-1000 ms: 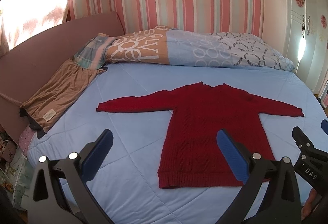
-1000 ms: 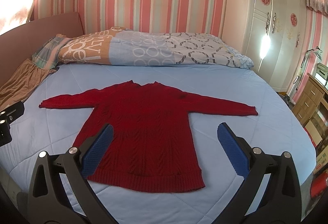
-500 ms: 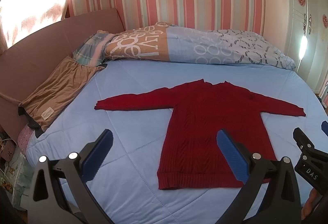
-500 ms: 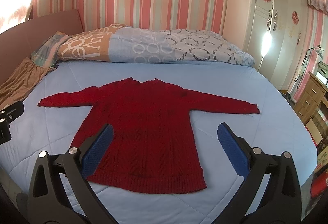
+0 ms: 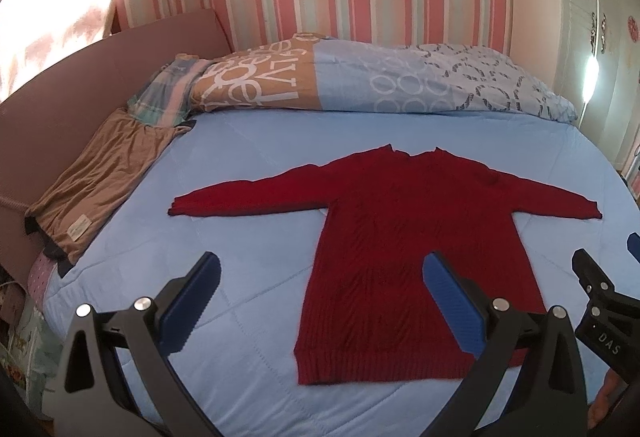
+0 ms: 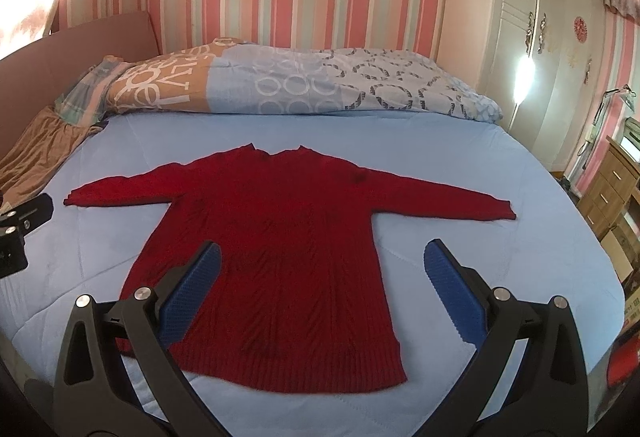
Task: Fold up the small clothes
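A red knitted sweater lies flat on the light blue bed cover, both sleeves spread out, hem towards me; it also shows in the right wrist view. My left gripper is open and empty, held above the bed near the hem's left side. My right gripper is open and empty, above the hem's right part. The right gripper's body shows at the right edge of the left wrist view.
A patterned duvet is rolled up along the head of the bed. A brown garment lies at the bed's left edge against the pink headboard. A white wardrobe and a wooden drawer unit stand to the right.
Both grippers have tilted down a little and come slightly closer to the bed; the sweater sits lower and larger in view. It has not moved.
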